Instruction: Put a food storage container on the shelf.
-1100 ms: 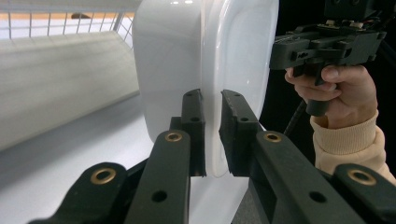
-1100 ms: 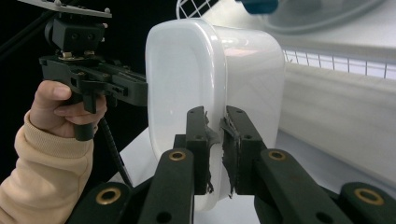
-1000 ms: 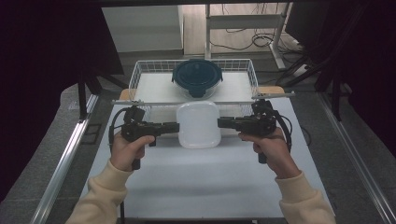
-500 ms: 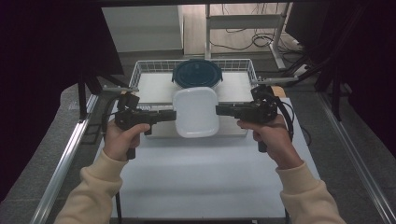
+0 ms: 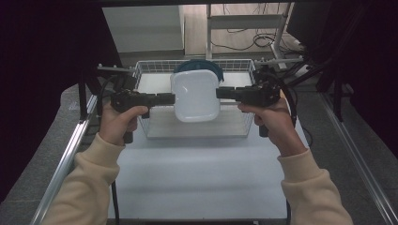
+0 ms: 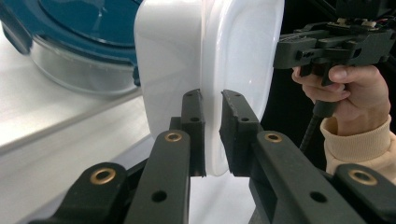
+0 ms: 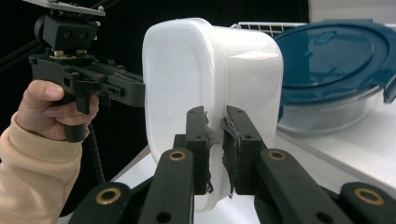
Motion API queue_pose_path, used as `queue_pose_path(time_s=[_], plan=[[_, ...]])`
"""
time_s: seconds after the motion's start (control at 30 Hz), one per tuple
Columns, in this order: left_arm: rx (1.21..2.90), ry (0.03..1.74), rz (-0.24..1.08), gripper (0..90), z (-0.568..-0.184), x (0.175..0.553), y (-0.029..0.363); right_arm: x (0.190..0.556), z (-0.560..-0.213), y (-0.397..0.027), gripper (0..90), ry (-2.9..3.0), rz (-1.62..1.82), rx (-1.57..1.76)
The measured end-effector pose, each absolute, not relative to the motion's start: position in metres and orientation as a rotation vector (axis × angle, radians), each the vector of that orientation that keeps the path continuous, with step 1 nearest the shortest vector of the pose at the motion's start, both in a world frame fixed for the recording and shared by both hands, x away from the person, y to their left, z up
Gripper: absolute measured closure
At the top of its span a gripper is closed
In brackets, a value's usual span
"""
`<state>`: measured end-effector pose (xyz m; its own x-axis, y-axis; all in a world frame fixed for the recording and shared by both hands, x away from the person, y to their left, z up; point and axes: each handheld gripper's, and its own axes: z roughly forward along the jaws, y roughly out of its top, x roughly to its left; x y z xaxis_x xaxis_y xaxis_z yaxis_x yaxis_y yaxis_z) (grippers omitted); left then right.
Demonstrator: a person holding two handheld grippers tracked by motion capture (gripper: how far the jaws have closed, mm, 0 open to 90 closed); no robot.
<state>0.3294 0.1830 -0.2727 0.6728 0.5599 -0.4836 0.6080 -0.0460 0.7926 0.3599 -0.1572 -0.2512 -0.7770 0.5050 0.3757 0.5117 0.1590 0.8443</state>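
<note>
Up above, the high view has my left gripper and my right gripper facing each other, each clamped on an opposite side edge of the white container, which hangs in the air between them over the wire basket at the far edge of the tabletop. Behind the container the blue lid of a glass bowl peeks out inside the basket. My hands hold the gripper handles just outside the basket's left and right sides. Next, the left gripper view: my left gripper has its two jaws pressed close together on the thin rim of the white container, which stands on edge ahead of them; the blue-lidded glass bowl sits beyond on the left, and my other hand with its gripper meets the container's far side. Lastly, the right gripper view: my right gripper pinches the container's rim the same way, jaws nearly touching, with the bowl's blue lid just behind on the right and my left hand at the far edge.
</note>
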Motion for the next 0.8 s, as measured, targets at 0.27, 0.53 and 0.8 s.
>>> queue_pose_path(time_s=[0.27,0.53,0.8], plan=[[1.706,0.949,-0.036,80.1,-0.257,0.34,0.186,0.37,-0.24,-0.155,80.4,-2.384,-1.755,-1.036],[1.707,0.954,-0.047,80.1,-0.246,0.356,0.187,0.384,-0.229,-0.153,80.4,-2.371,-1.763,-1.051],[1.712,0.963,-0.055,80.2,-0.234,0.374,0.189,0.402,-0.221,-0.153,80.4,-2.34,-1.765,-1.074]])
